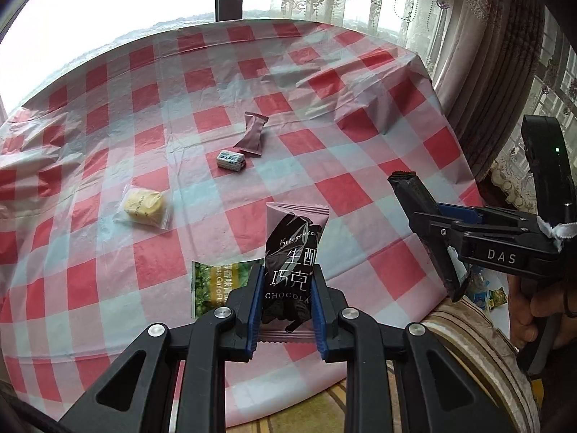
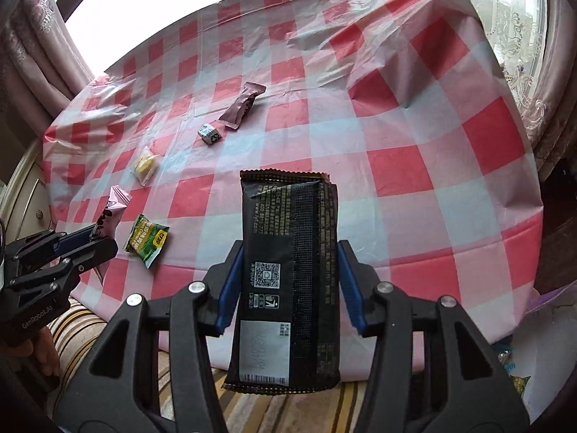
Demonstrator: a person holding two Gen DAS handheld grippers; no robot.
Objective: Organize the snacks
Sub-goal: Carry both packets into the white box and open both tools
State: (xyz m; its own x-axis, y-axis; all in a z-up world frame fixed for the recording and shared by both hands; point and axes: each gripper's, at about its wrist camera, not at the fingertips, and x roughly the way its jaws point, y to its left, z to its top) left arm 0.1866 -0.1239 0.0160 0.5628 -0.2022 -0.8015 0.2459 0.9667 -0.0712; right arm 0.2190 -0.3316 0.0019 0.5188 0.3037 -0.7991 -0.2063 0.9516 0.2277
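A: How far along is the snack sorting?

B: Not far, I'd judge. Going left to right across the table (image 1: 360,115), a yellow cake in a clear wrapper (image 1: 142,206) lies at the left, a green snack packet (image 1: 212,287) lies near the front edge, and a small white-and-blue candy (image 1: 231,159) sits mid-table, just beside a mauve bar (image 1: 252,133). All four lie loose on the checked cloth, nothing grouped. Off the near right edge a few more wrappers show, too small to name.

A: And the left tongs (image 1: 286,294)?

B: Closed on a pink-and-black chocolate packet (image 1: 293,252). Both blue pads press its lower half and it stands upright above the near part of the table, over the green packet.

A: The right tongs (image 2: 288,281)?

B: Partly open, with a long black snack bar (image 2: 288,274) between them. Its left edge touches the left pad; at the right pad I can't tell whether there's a thin gap. So whether it's truly pinched, I can't say. It hangs over the near edge of the table.

A: What's left?

B: Both carried packets need setting down, then the four loose ones.
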